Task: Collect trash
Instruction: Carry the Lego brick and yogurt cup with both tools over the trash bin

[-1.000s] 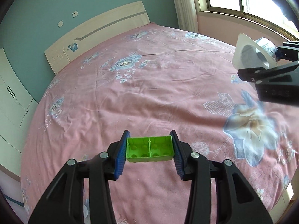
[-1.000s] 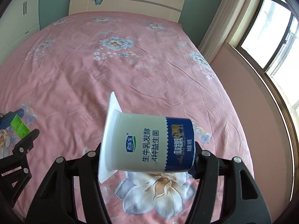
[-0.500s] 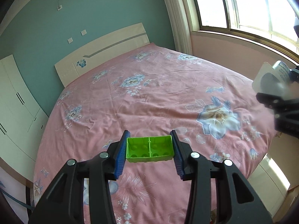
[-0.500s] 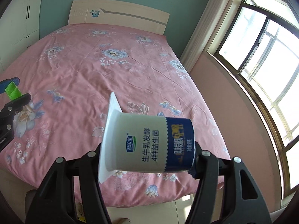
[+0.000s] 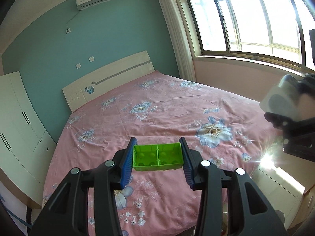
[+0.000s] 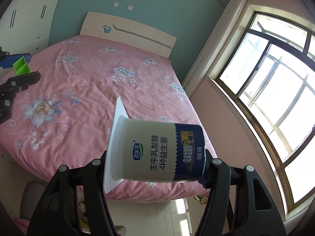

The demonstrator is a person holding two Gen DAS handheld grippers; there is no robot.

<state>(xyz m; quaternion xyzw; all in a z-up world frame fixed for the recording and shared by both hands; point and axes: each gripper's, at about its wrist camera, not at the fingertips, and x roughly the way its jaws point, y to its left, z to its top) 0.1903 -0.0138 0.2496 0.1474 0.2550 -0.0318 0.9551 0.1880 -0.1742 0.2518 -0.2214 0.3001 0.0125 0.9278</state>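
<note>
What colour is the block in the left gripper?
Bright green block, clearest in the left wrist view.

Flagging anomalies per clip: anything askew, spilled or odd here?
Nothing spilled. The yogurt cup lies sideways in the right gripper, pinched end to end. The left gripper holds a green toy brick, odd as trash.

green block (image 5: 157, 158) – pink floral bedspread (image 5: 157, 114)
</note>
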